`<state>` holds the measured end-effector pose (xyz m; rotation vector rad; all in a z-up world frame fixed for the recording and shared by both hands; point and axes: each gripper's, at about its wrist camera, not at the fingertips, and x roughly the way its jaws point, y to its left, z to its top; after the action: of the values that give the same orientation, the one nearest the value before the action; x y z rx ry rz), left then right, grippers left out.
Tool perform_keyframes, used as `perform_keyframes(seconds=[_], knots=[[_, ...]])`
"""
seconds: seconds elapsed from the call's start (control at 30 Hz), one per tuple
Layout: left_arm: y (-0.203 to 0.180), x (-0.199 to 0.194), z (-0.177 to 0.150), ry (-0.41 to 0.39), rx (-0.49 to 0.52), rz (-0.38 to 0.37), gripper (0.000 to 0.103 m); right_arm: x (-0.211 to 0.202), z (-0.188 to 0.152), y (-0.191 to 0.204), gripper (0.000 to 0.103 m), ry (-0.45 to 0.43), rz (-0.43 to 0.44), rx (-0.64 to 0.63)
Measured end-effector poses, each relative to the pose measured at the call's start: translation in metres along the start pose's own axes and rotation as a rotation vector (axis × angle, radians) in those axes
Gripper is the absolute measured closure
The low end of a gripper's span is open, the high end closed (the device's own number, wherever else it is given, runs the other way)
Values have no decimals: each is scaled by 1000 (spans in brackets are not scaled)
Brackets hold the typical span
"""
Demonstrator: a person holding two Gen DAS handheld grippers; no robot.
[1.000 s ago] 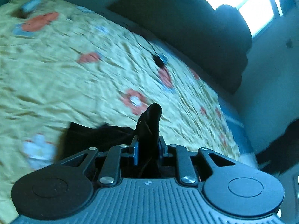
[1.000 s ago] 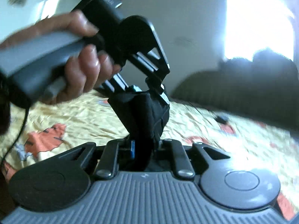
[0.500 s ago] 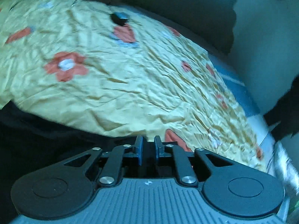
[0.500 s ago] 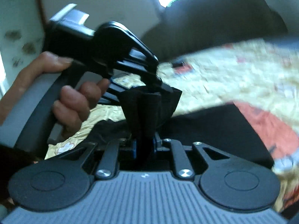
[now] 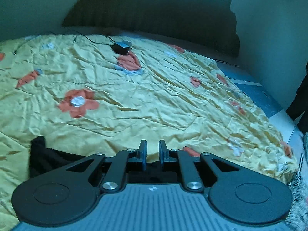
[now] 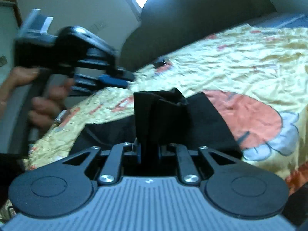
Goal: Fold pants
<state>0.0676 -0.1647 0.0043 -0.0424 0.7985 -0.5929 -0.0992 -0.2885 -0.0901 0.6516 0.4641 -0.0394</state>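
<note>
In the right wrist view the right tongs (image 6: 149,152) sit at the lower middle of the frame, clamped on a bunched fold of the black pants (image 6: 161,113). The cloth stands up out of the jaws in a crumpled peak at the frame's centre, and the rest of the pants spreads to left and right behind the tongs, lying on the bed's yellow sheet (image 6: 240,57). A large orange flower print (image 6: 250,123) shows on the sheet just right of the cloth.

In the upper left of that view a hand (image 6: 38,100) holds the left tongs (image 6: 125,80), which point toward the frame's centre above the sheet, apart from the pants. They are blurred, and nothing shows between their blue-padded fingers.

In the left wrist view the left tongs (image 5: 152,154) stand at the lower middle, the jaws nearly together with a narrow gap that holds nothing; yellow sheet (image 5: 154,105) shows through it. A corner of the pants (image 5: 38,154) lies at the lower left, and dark cloth shows under the tongs' frame. Near the upper middle a small dark box (image 5: 121,47) with a thin cable rests on the sheet. A dark headboard (image 5: 154,9) rises behind the bed.
</note>
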Motion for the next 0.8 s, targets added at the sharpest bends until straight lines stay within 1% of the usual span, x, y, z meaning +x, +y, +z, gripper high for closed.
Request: perform_keyframes(seconds=[0.07, 0.17, 0.27, 0.37, 0.43, 0.5, 0.57, 0.63, 0.73, 0.8], knots=[[7, -3, -7, 10, 16, 12, 90, -2, -1, -10, 89, 12, 2, 50], [20, -12, -21, 20, 38, 23, 90, -6, -1, -17, 89, 5, 15, 105], [34, -23, -36, 24, 72, 65, 90, -16, 0, -13, 88, -30, -11, 93], [41, -34, -49, 4, 126, 105, 90, -21, -3, -17, 88, -28, -31, 121], [46, -39, -56, 6, 132, 115, 90, -21, -6, -11, 88, 6, -39, 82], [50, -43, -63, 3, 142, 124, 90, -24, -5, -16, 89, -2, -33, 120], [58, -47, -69, -1, 143, 148, 90, -27, -4, -22, 89, -11, -35, 159], [67, -51, -73, 4, 119, 145, 90, -32, -3, -24, 89, -19, -50, 184], [77, -52, -76, 25, 103, 164, 90, -31, -3, -24, 89, -8, -61, 185], [81, -53, -78, 28, 108, 178, 90, -33, 1, -27, 86, 27, -58, 196]])
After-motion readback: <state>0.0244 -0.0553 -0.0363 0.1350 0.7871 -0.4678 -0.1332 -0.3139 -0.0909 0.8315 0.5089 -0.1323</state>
